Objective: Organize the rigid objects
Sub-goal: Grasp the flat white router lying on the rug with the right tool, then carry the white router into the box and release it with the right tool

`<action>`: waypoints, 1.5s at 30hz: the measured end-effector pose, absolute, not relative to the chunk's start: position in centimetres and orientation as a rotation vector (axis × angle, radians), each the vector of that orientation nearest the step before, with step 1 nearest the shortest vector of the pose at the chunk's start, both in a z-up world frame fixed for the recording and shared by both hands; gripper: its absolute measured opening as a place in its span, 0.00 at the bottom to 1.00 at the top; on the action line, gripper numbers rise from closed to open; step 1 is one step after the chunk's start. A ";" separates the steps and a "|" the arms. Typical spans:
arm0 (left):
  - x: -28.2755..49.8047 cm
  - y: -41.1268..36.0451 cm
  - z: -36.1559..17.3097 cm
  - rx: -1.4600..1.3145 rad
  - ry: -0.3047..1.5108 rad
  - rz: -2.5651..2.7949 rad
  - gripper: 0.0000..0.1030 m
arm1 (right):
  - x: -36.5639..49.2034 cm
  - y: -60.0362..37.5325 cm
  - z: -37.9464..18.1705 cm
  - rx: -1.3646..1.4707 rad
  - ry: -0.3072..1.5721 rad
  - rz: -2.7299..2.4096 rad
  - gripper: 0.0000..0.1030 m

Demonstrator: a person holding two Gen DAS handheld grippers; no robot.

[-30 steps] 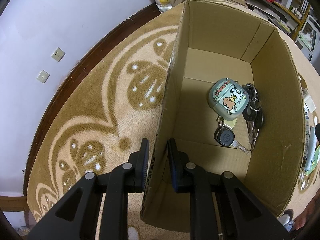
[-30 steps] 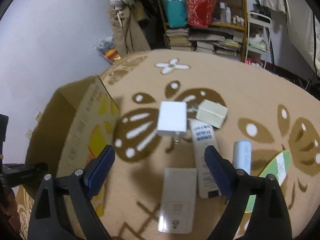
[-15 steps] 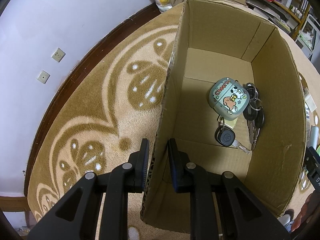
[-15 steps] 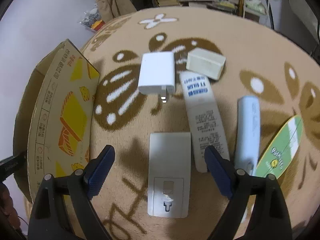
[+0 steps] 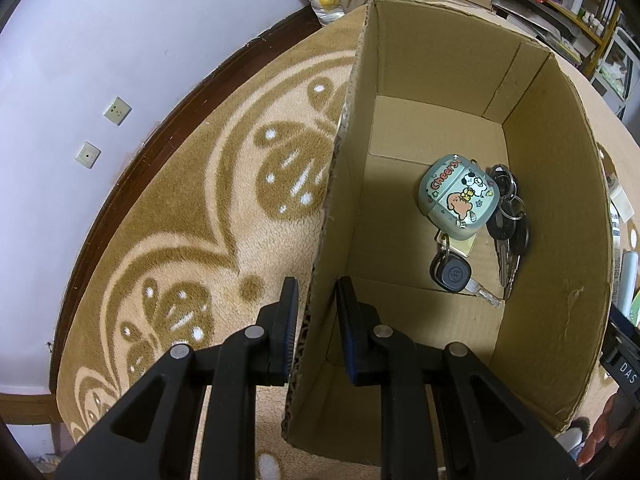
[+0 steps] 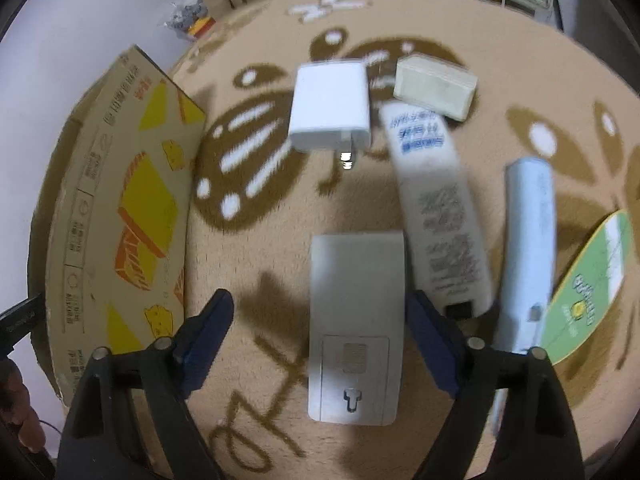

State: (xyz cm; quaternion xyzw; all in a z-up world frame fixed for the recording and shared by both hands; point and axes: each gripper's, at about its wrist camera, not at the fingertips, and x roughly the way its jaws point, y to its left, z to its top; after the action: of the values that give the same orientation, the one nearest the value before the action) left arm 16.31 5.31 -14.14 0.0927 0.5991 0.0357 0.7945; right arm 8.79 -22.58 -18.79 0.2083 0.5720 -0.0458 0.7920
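Observation:
My left gripper (image 5: 316,285) is shut on the near left wall of an open cardboard box (image 5: 552,200). On the box floor lie a green cartoon earbud case (image 5: 458,196), a bunch of keys (image 5: 508,232) and a black car key (image 5: 452,274). My right gripper (image 6: 320,304) hangs over the rug with its jaws wide and closing. A flat white rectangular device (image 6: 356,320) lies between them; the left pad is clear of it. Beyond lie a white charger (image 6: 330,108), a cream block (image 6: 434,86), a long white printed pack (image 6: 436,208) and a pale blue tube (image 6: 528,248).
The box's printed outer wall (image 6: 120,208) stands left of the right gripper. A green card (image 6: 592,288) lies at the far right on the patterned rug (image 6: 260,264). A wall with sockets (image 5: 116,110) runs to the left; cluttered shelves stand behind.
The right gripper has sunk toward the rug and tilted downward, so the flat white device now lies between its jaws. The left gripper and the box have not moved.

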 end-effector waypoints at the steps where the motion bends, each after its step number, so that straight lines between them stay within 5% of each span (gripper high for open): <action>1: 16.3 5.3 -14.2 0.199 1.288 0.077 0.18 | 8.8 -22.6 -19.2 0.447 1.239 -0.108 0.86; 11: 16.2 5.3 -14.0 0.198 1.288 0.077 0.19 | 9.2 -22.1 -19.9 0.400 1.245 -0.147 0.75; 15: 16.2 5.3 -14.1 0.199 1.291 0.075 0.19 | 9.2 -21.5 -19.7 0.332 1.244 -0.208 0.50; 45: 16.3 5.5 -14.4 0.187 1.297 0.068 0.17 | 13.3 -17.5 -5.0 0.193 0.917 -0.030 0.50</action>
State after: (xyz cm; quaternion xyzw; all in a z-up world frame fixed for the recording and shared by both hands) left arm 16.34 5.47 -14.36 0.0872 0.6029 0.0317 0.7924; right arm 13.30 -17.51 -4.98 0.0932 0.4417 -0.0143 0.8922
